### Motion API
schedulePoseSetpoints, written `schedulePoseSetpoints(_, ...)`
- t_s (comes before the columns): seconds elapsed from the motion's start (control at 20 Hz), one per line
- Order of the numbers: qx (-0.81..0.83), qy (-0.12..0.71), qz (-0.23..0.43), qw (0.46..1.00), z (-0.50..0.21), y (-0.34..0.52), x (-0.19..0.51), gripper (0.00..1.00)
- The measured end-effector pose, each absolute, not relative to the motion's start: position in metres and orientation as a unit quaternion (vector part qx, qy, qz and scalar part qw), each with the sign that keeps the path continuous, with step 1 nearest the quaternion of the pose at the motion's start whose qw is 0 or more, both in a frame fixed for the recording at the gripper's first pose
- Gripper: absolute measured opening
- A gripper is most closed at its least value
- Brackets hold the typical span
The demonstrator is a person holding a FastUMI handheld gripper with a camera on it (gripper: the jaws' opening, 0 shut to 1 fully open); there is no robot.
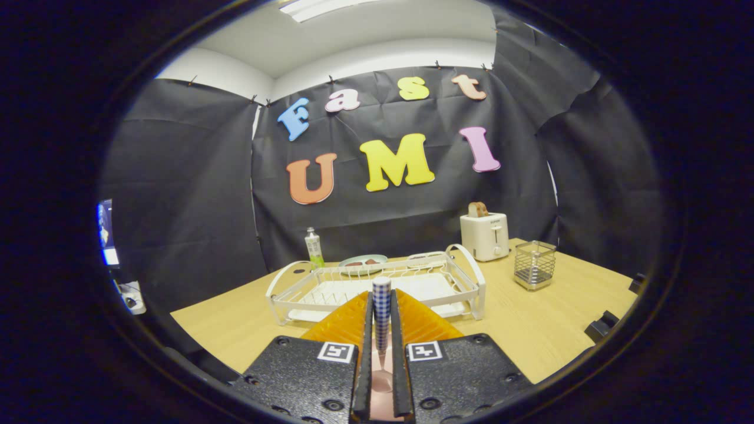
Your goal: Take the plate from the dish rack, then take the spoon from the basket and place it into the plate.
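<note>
The jaws (382, 318) are pinched shut on a spoon (382, 312) with a blue-checked handle, over the near counter (530, 330). Beyond lies the white dish rack (377, 285); a plate (363, 261) sits behind it, the wire basket (535, 265) right, by a toaster (485, 235) whose small label is unreadable

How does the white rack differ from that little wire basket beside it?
The dish rack is white, wide and low, with looped handles; the basket is silvery metal, small, tall and boxy. The rack sits just beyond the gripper, whose fingers clamp a checked spoon; the basket stands off beside the toaster. Both rest on the table.
</note>
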State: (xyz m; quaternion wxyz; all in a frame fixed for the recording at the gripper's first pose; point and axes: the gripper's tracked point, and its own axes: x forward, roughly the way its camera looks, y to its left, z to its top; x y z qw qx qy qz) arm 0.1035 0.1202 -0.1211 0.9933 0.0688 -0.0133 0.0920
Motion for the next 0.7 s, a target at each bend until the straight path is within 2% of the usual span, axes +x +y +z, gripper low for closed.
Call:
schedulePoseSetpoints(0.4, 0.037, -0.037, 0.069, 0.996, -0.107, 0.083, 0.088, 0.25)
schedulePoseSetpoints(0.5, 0.03, -0.058, 0.054, 0.996, -0.091, 0.072, 0.074, 0.3)
schedulePoseSetpoints(0.6, 0.022, -0.073, 0.037, 0.996, -0.075, 0.063, 0.061, 0.43)
schedulePoseSetpoints(0.65, 0.015, -0.073, 0.031, 0.997, -0.071, 0.059, 0.054, 0.61)
schedulePoseSetpoints(0.7, 0.01, -0.07, 0.024, 0.997, -0.065, 0.055, 0.048, 0.67)
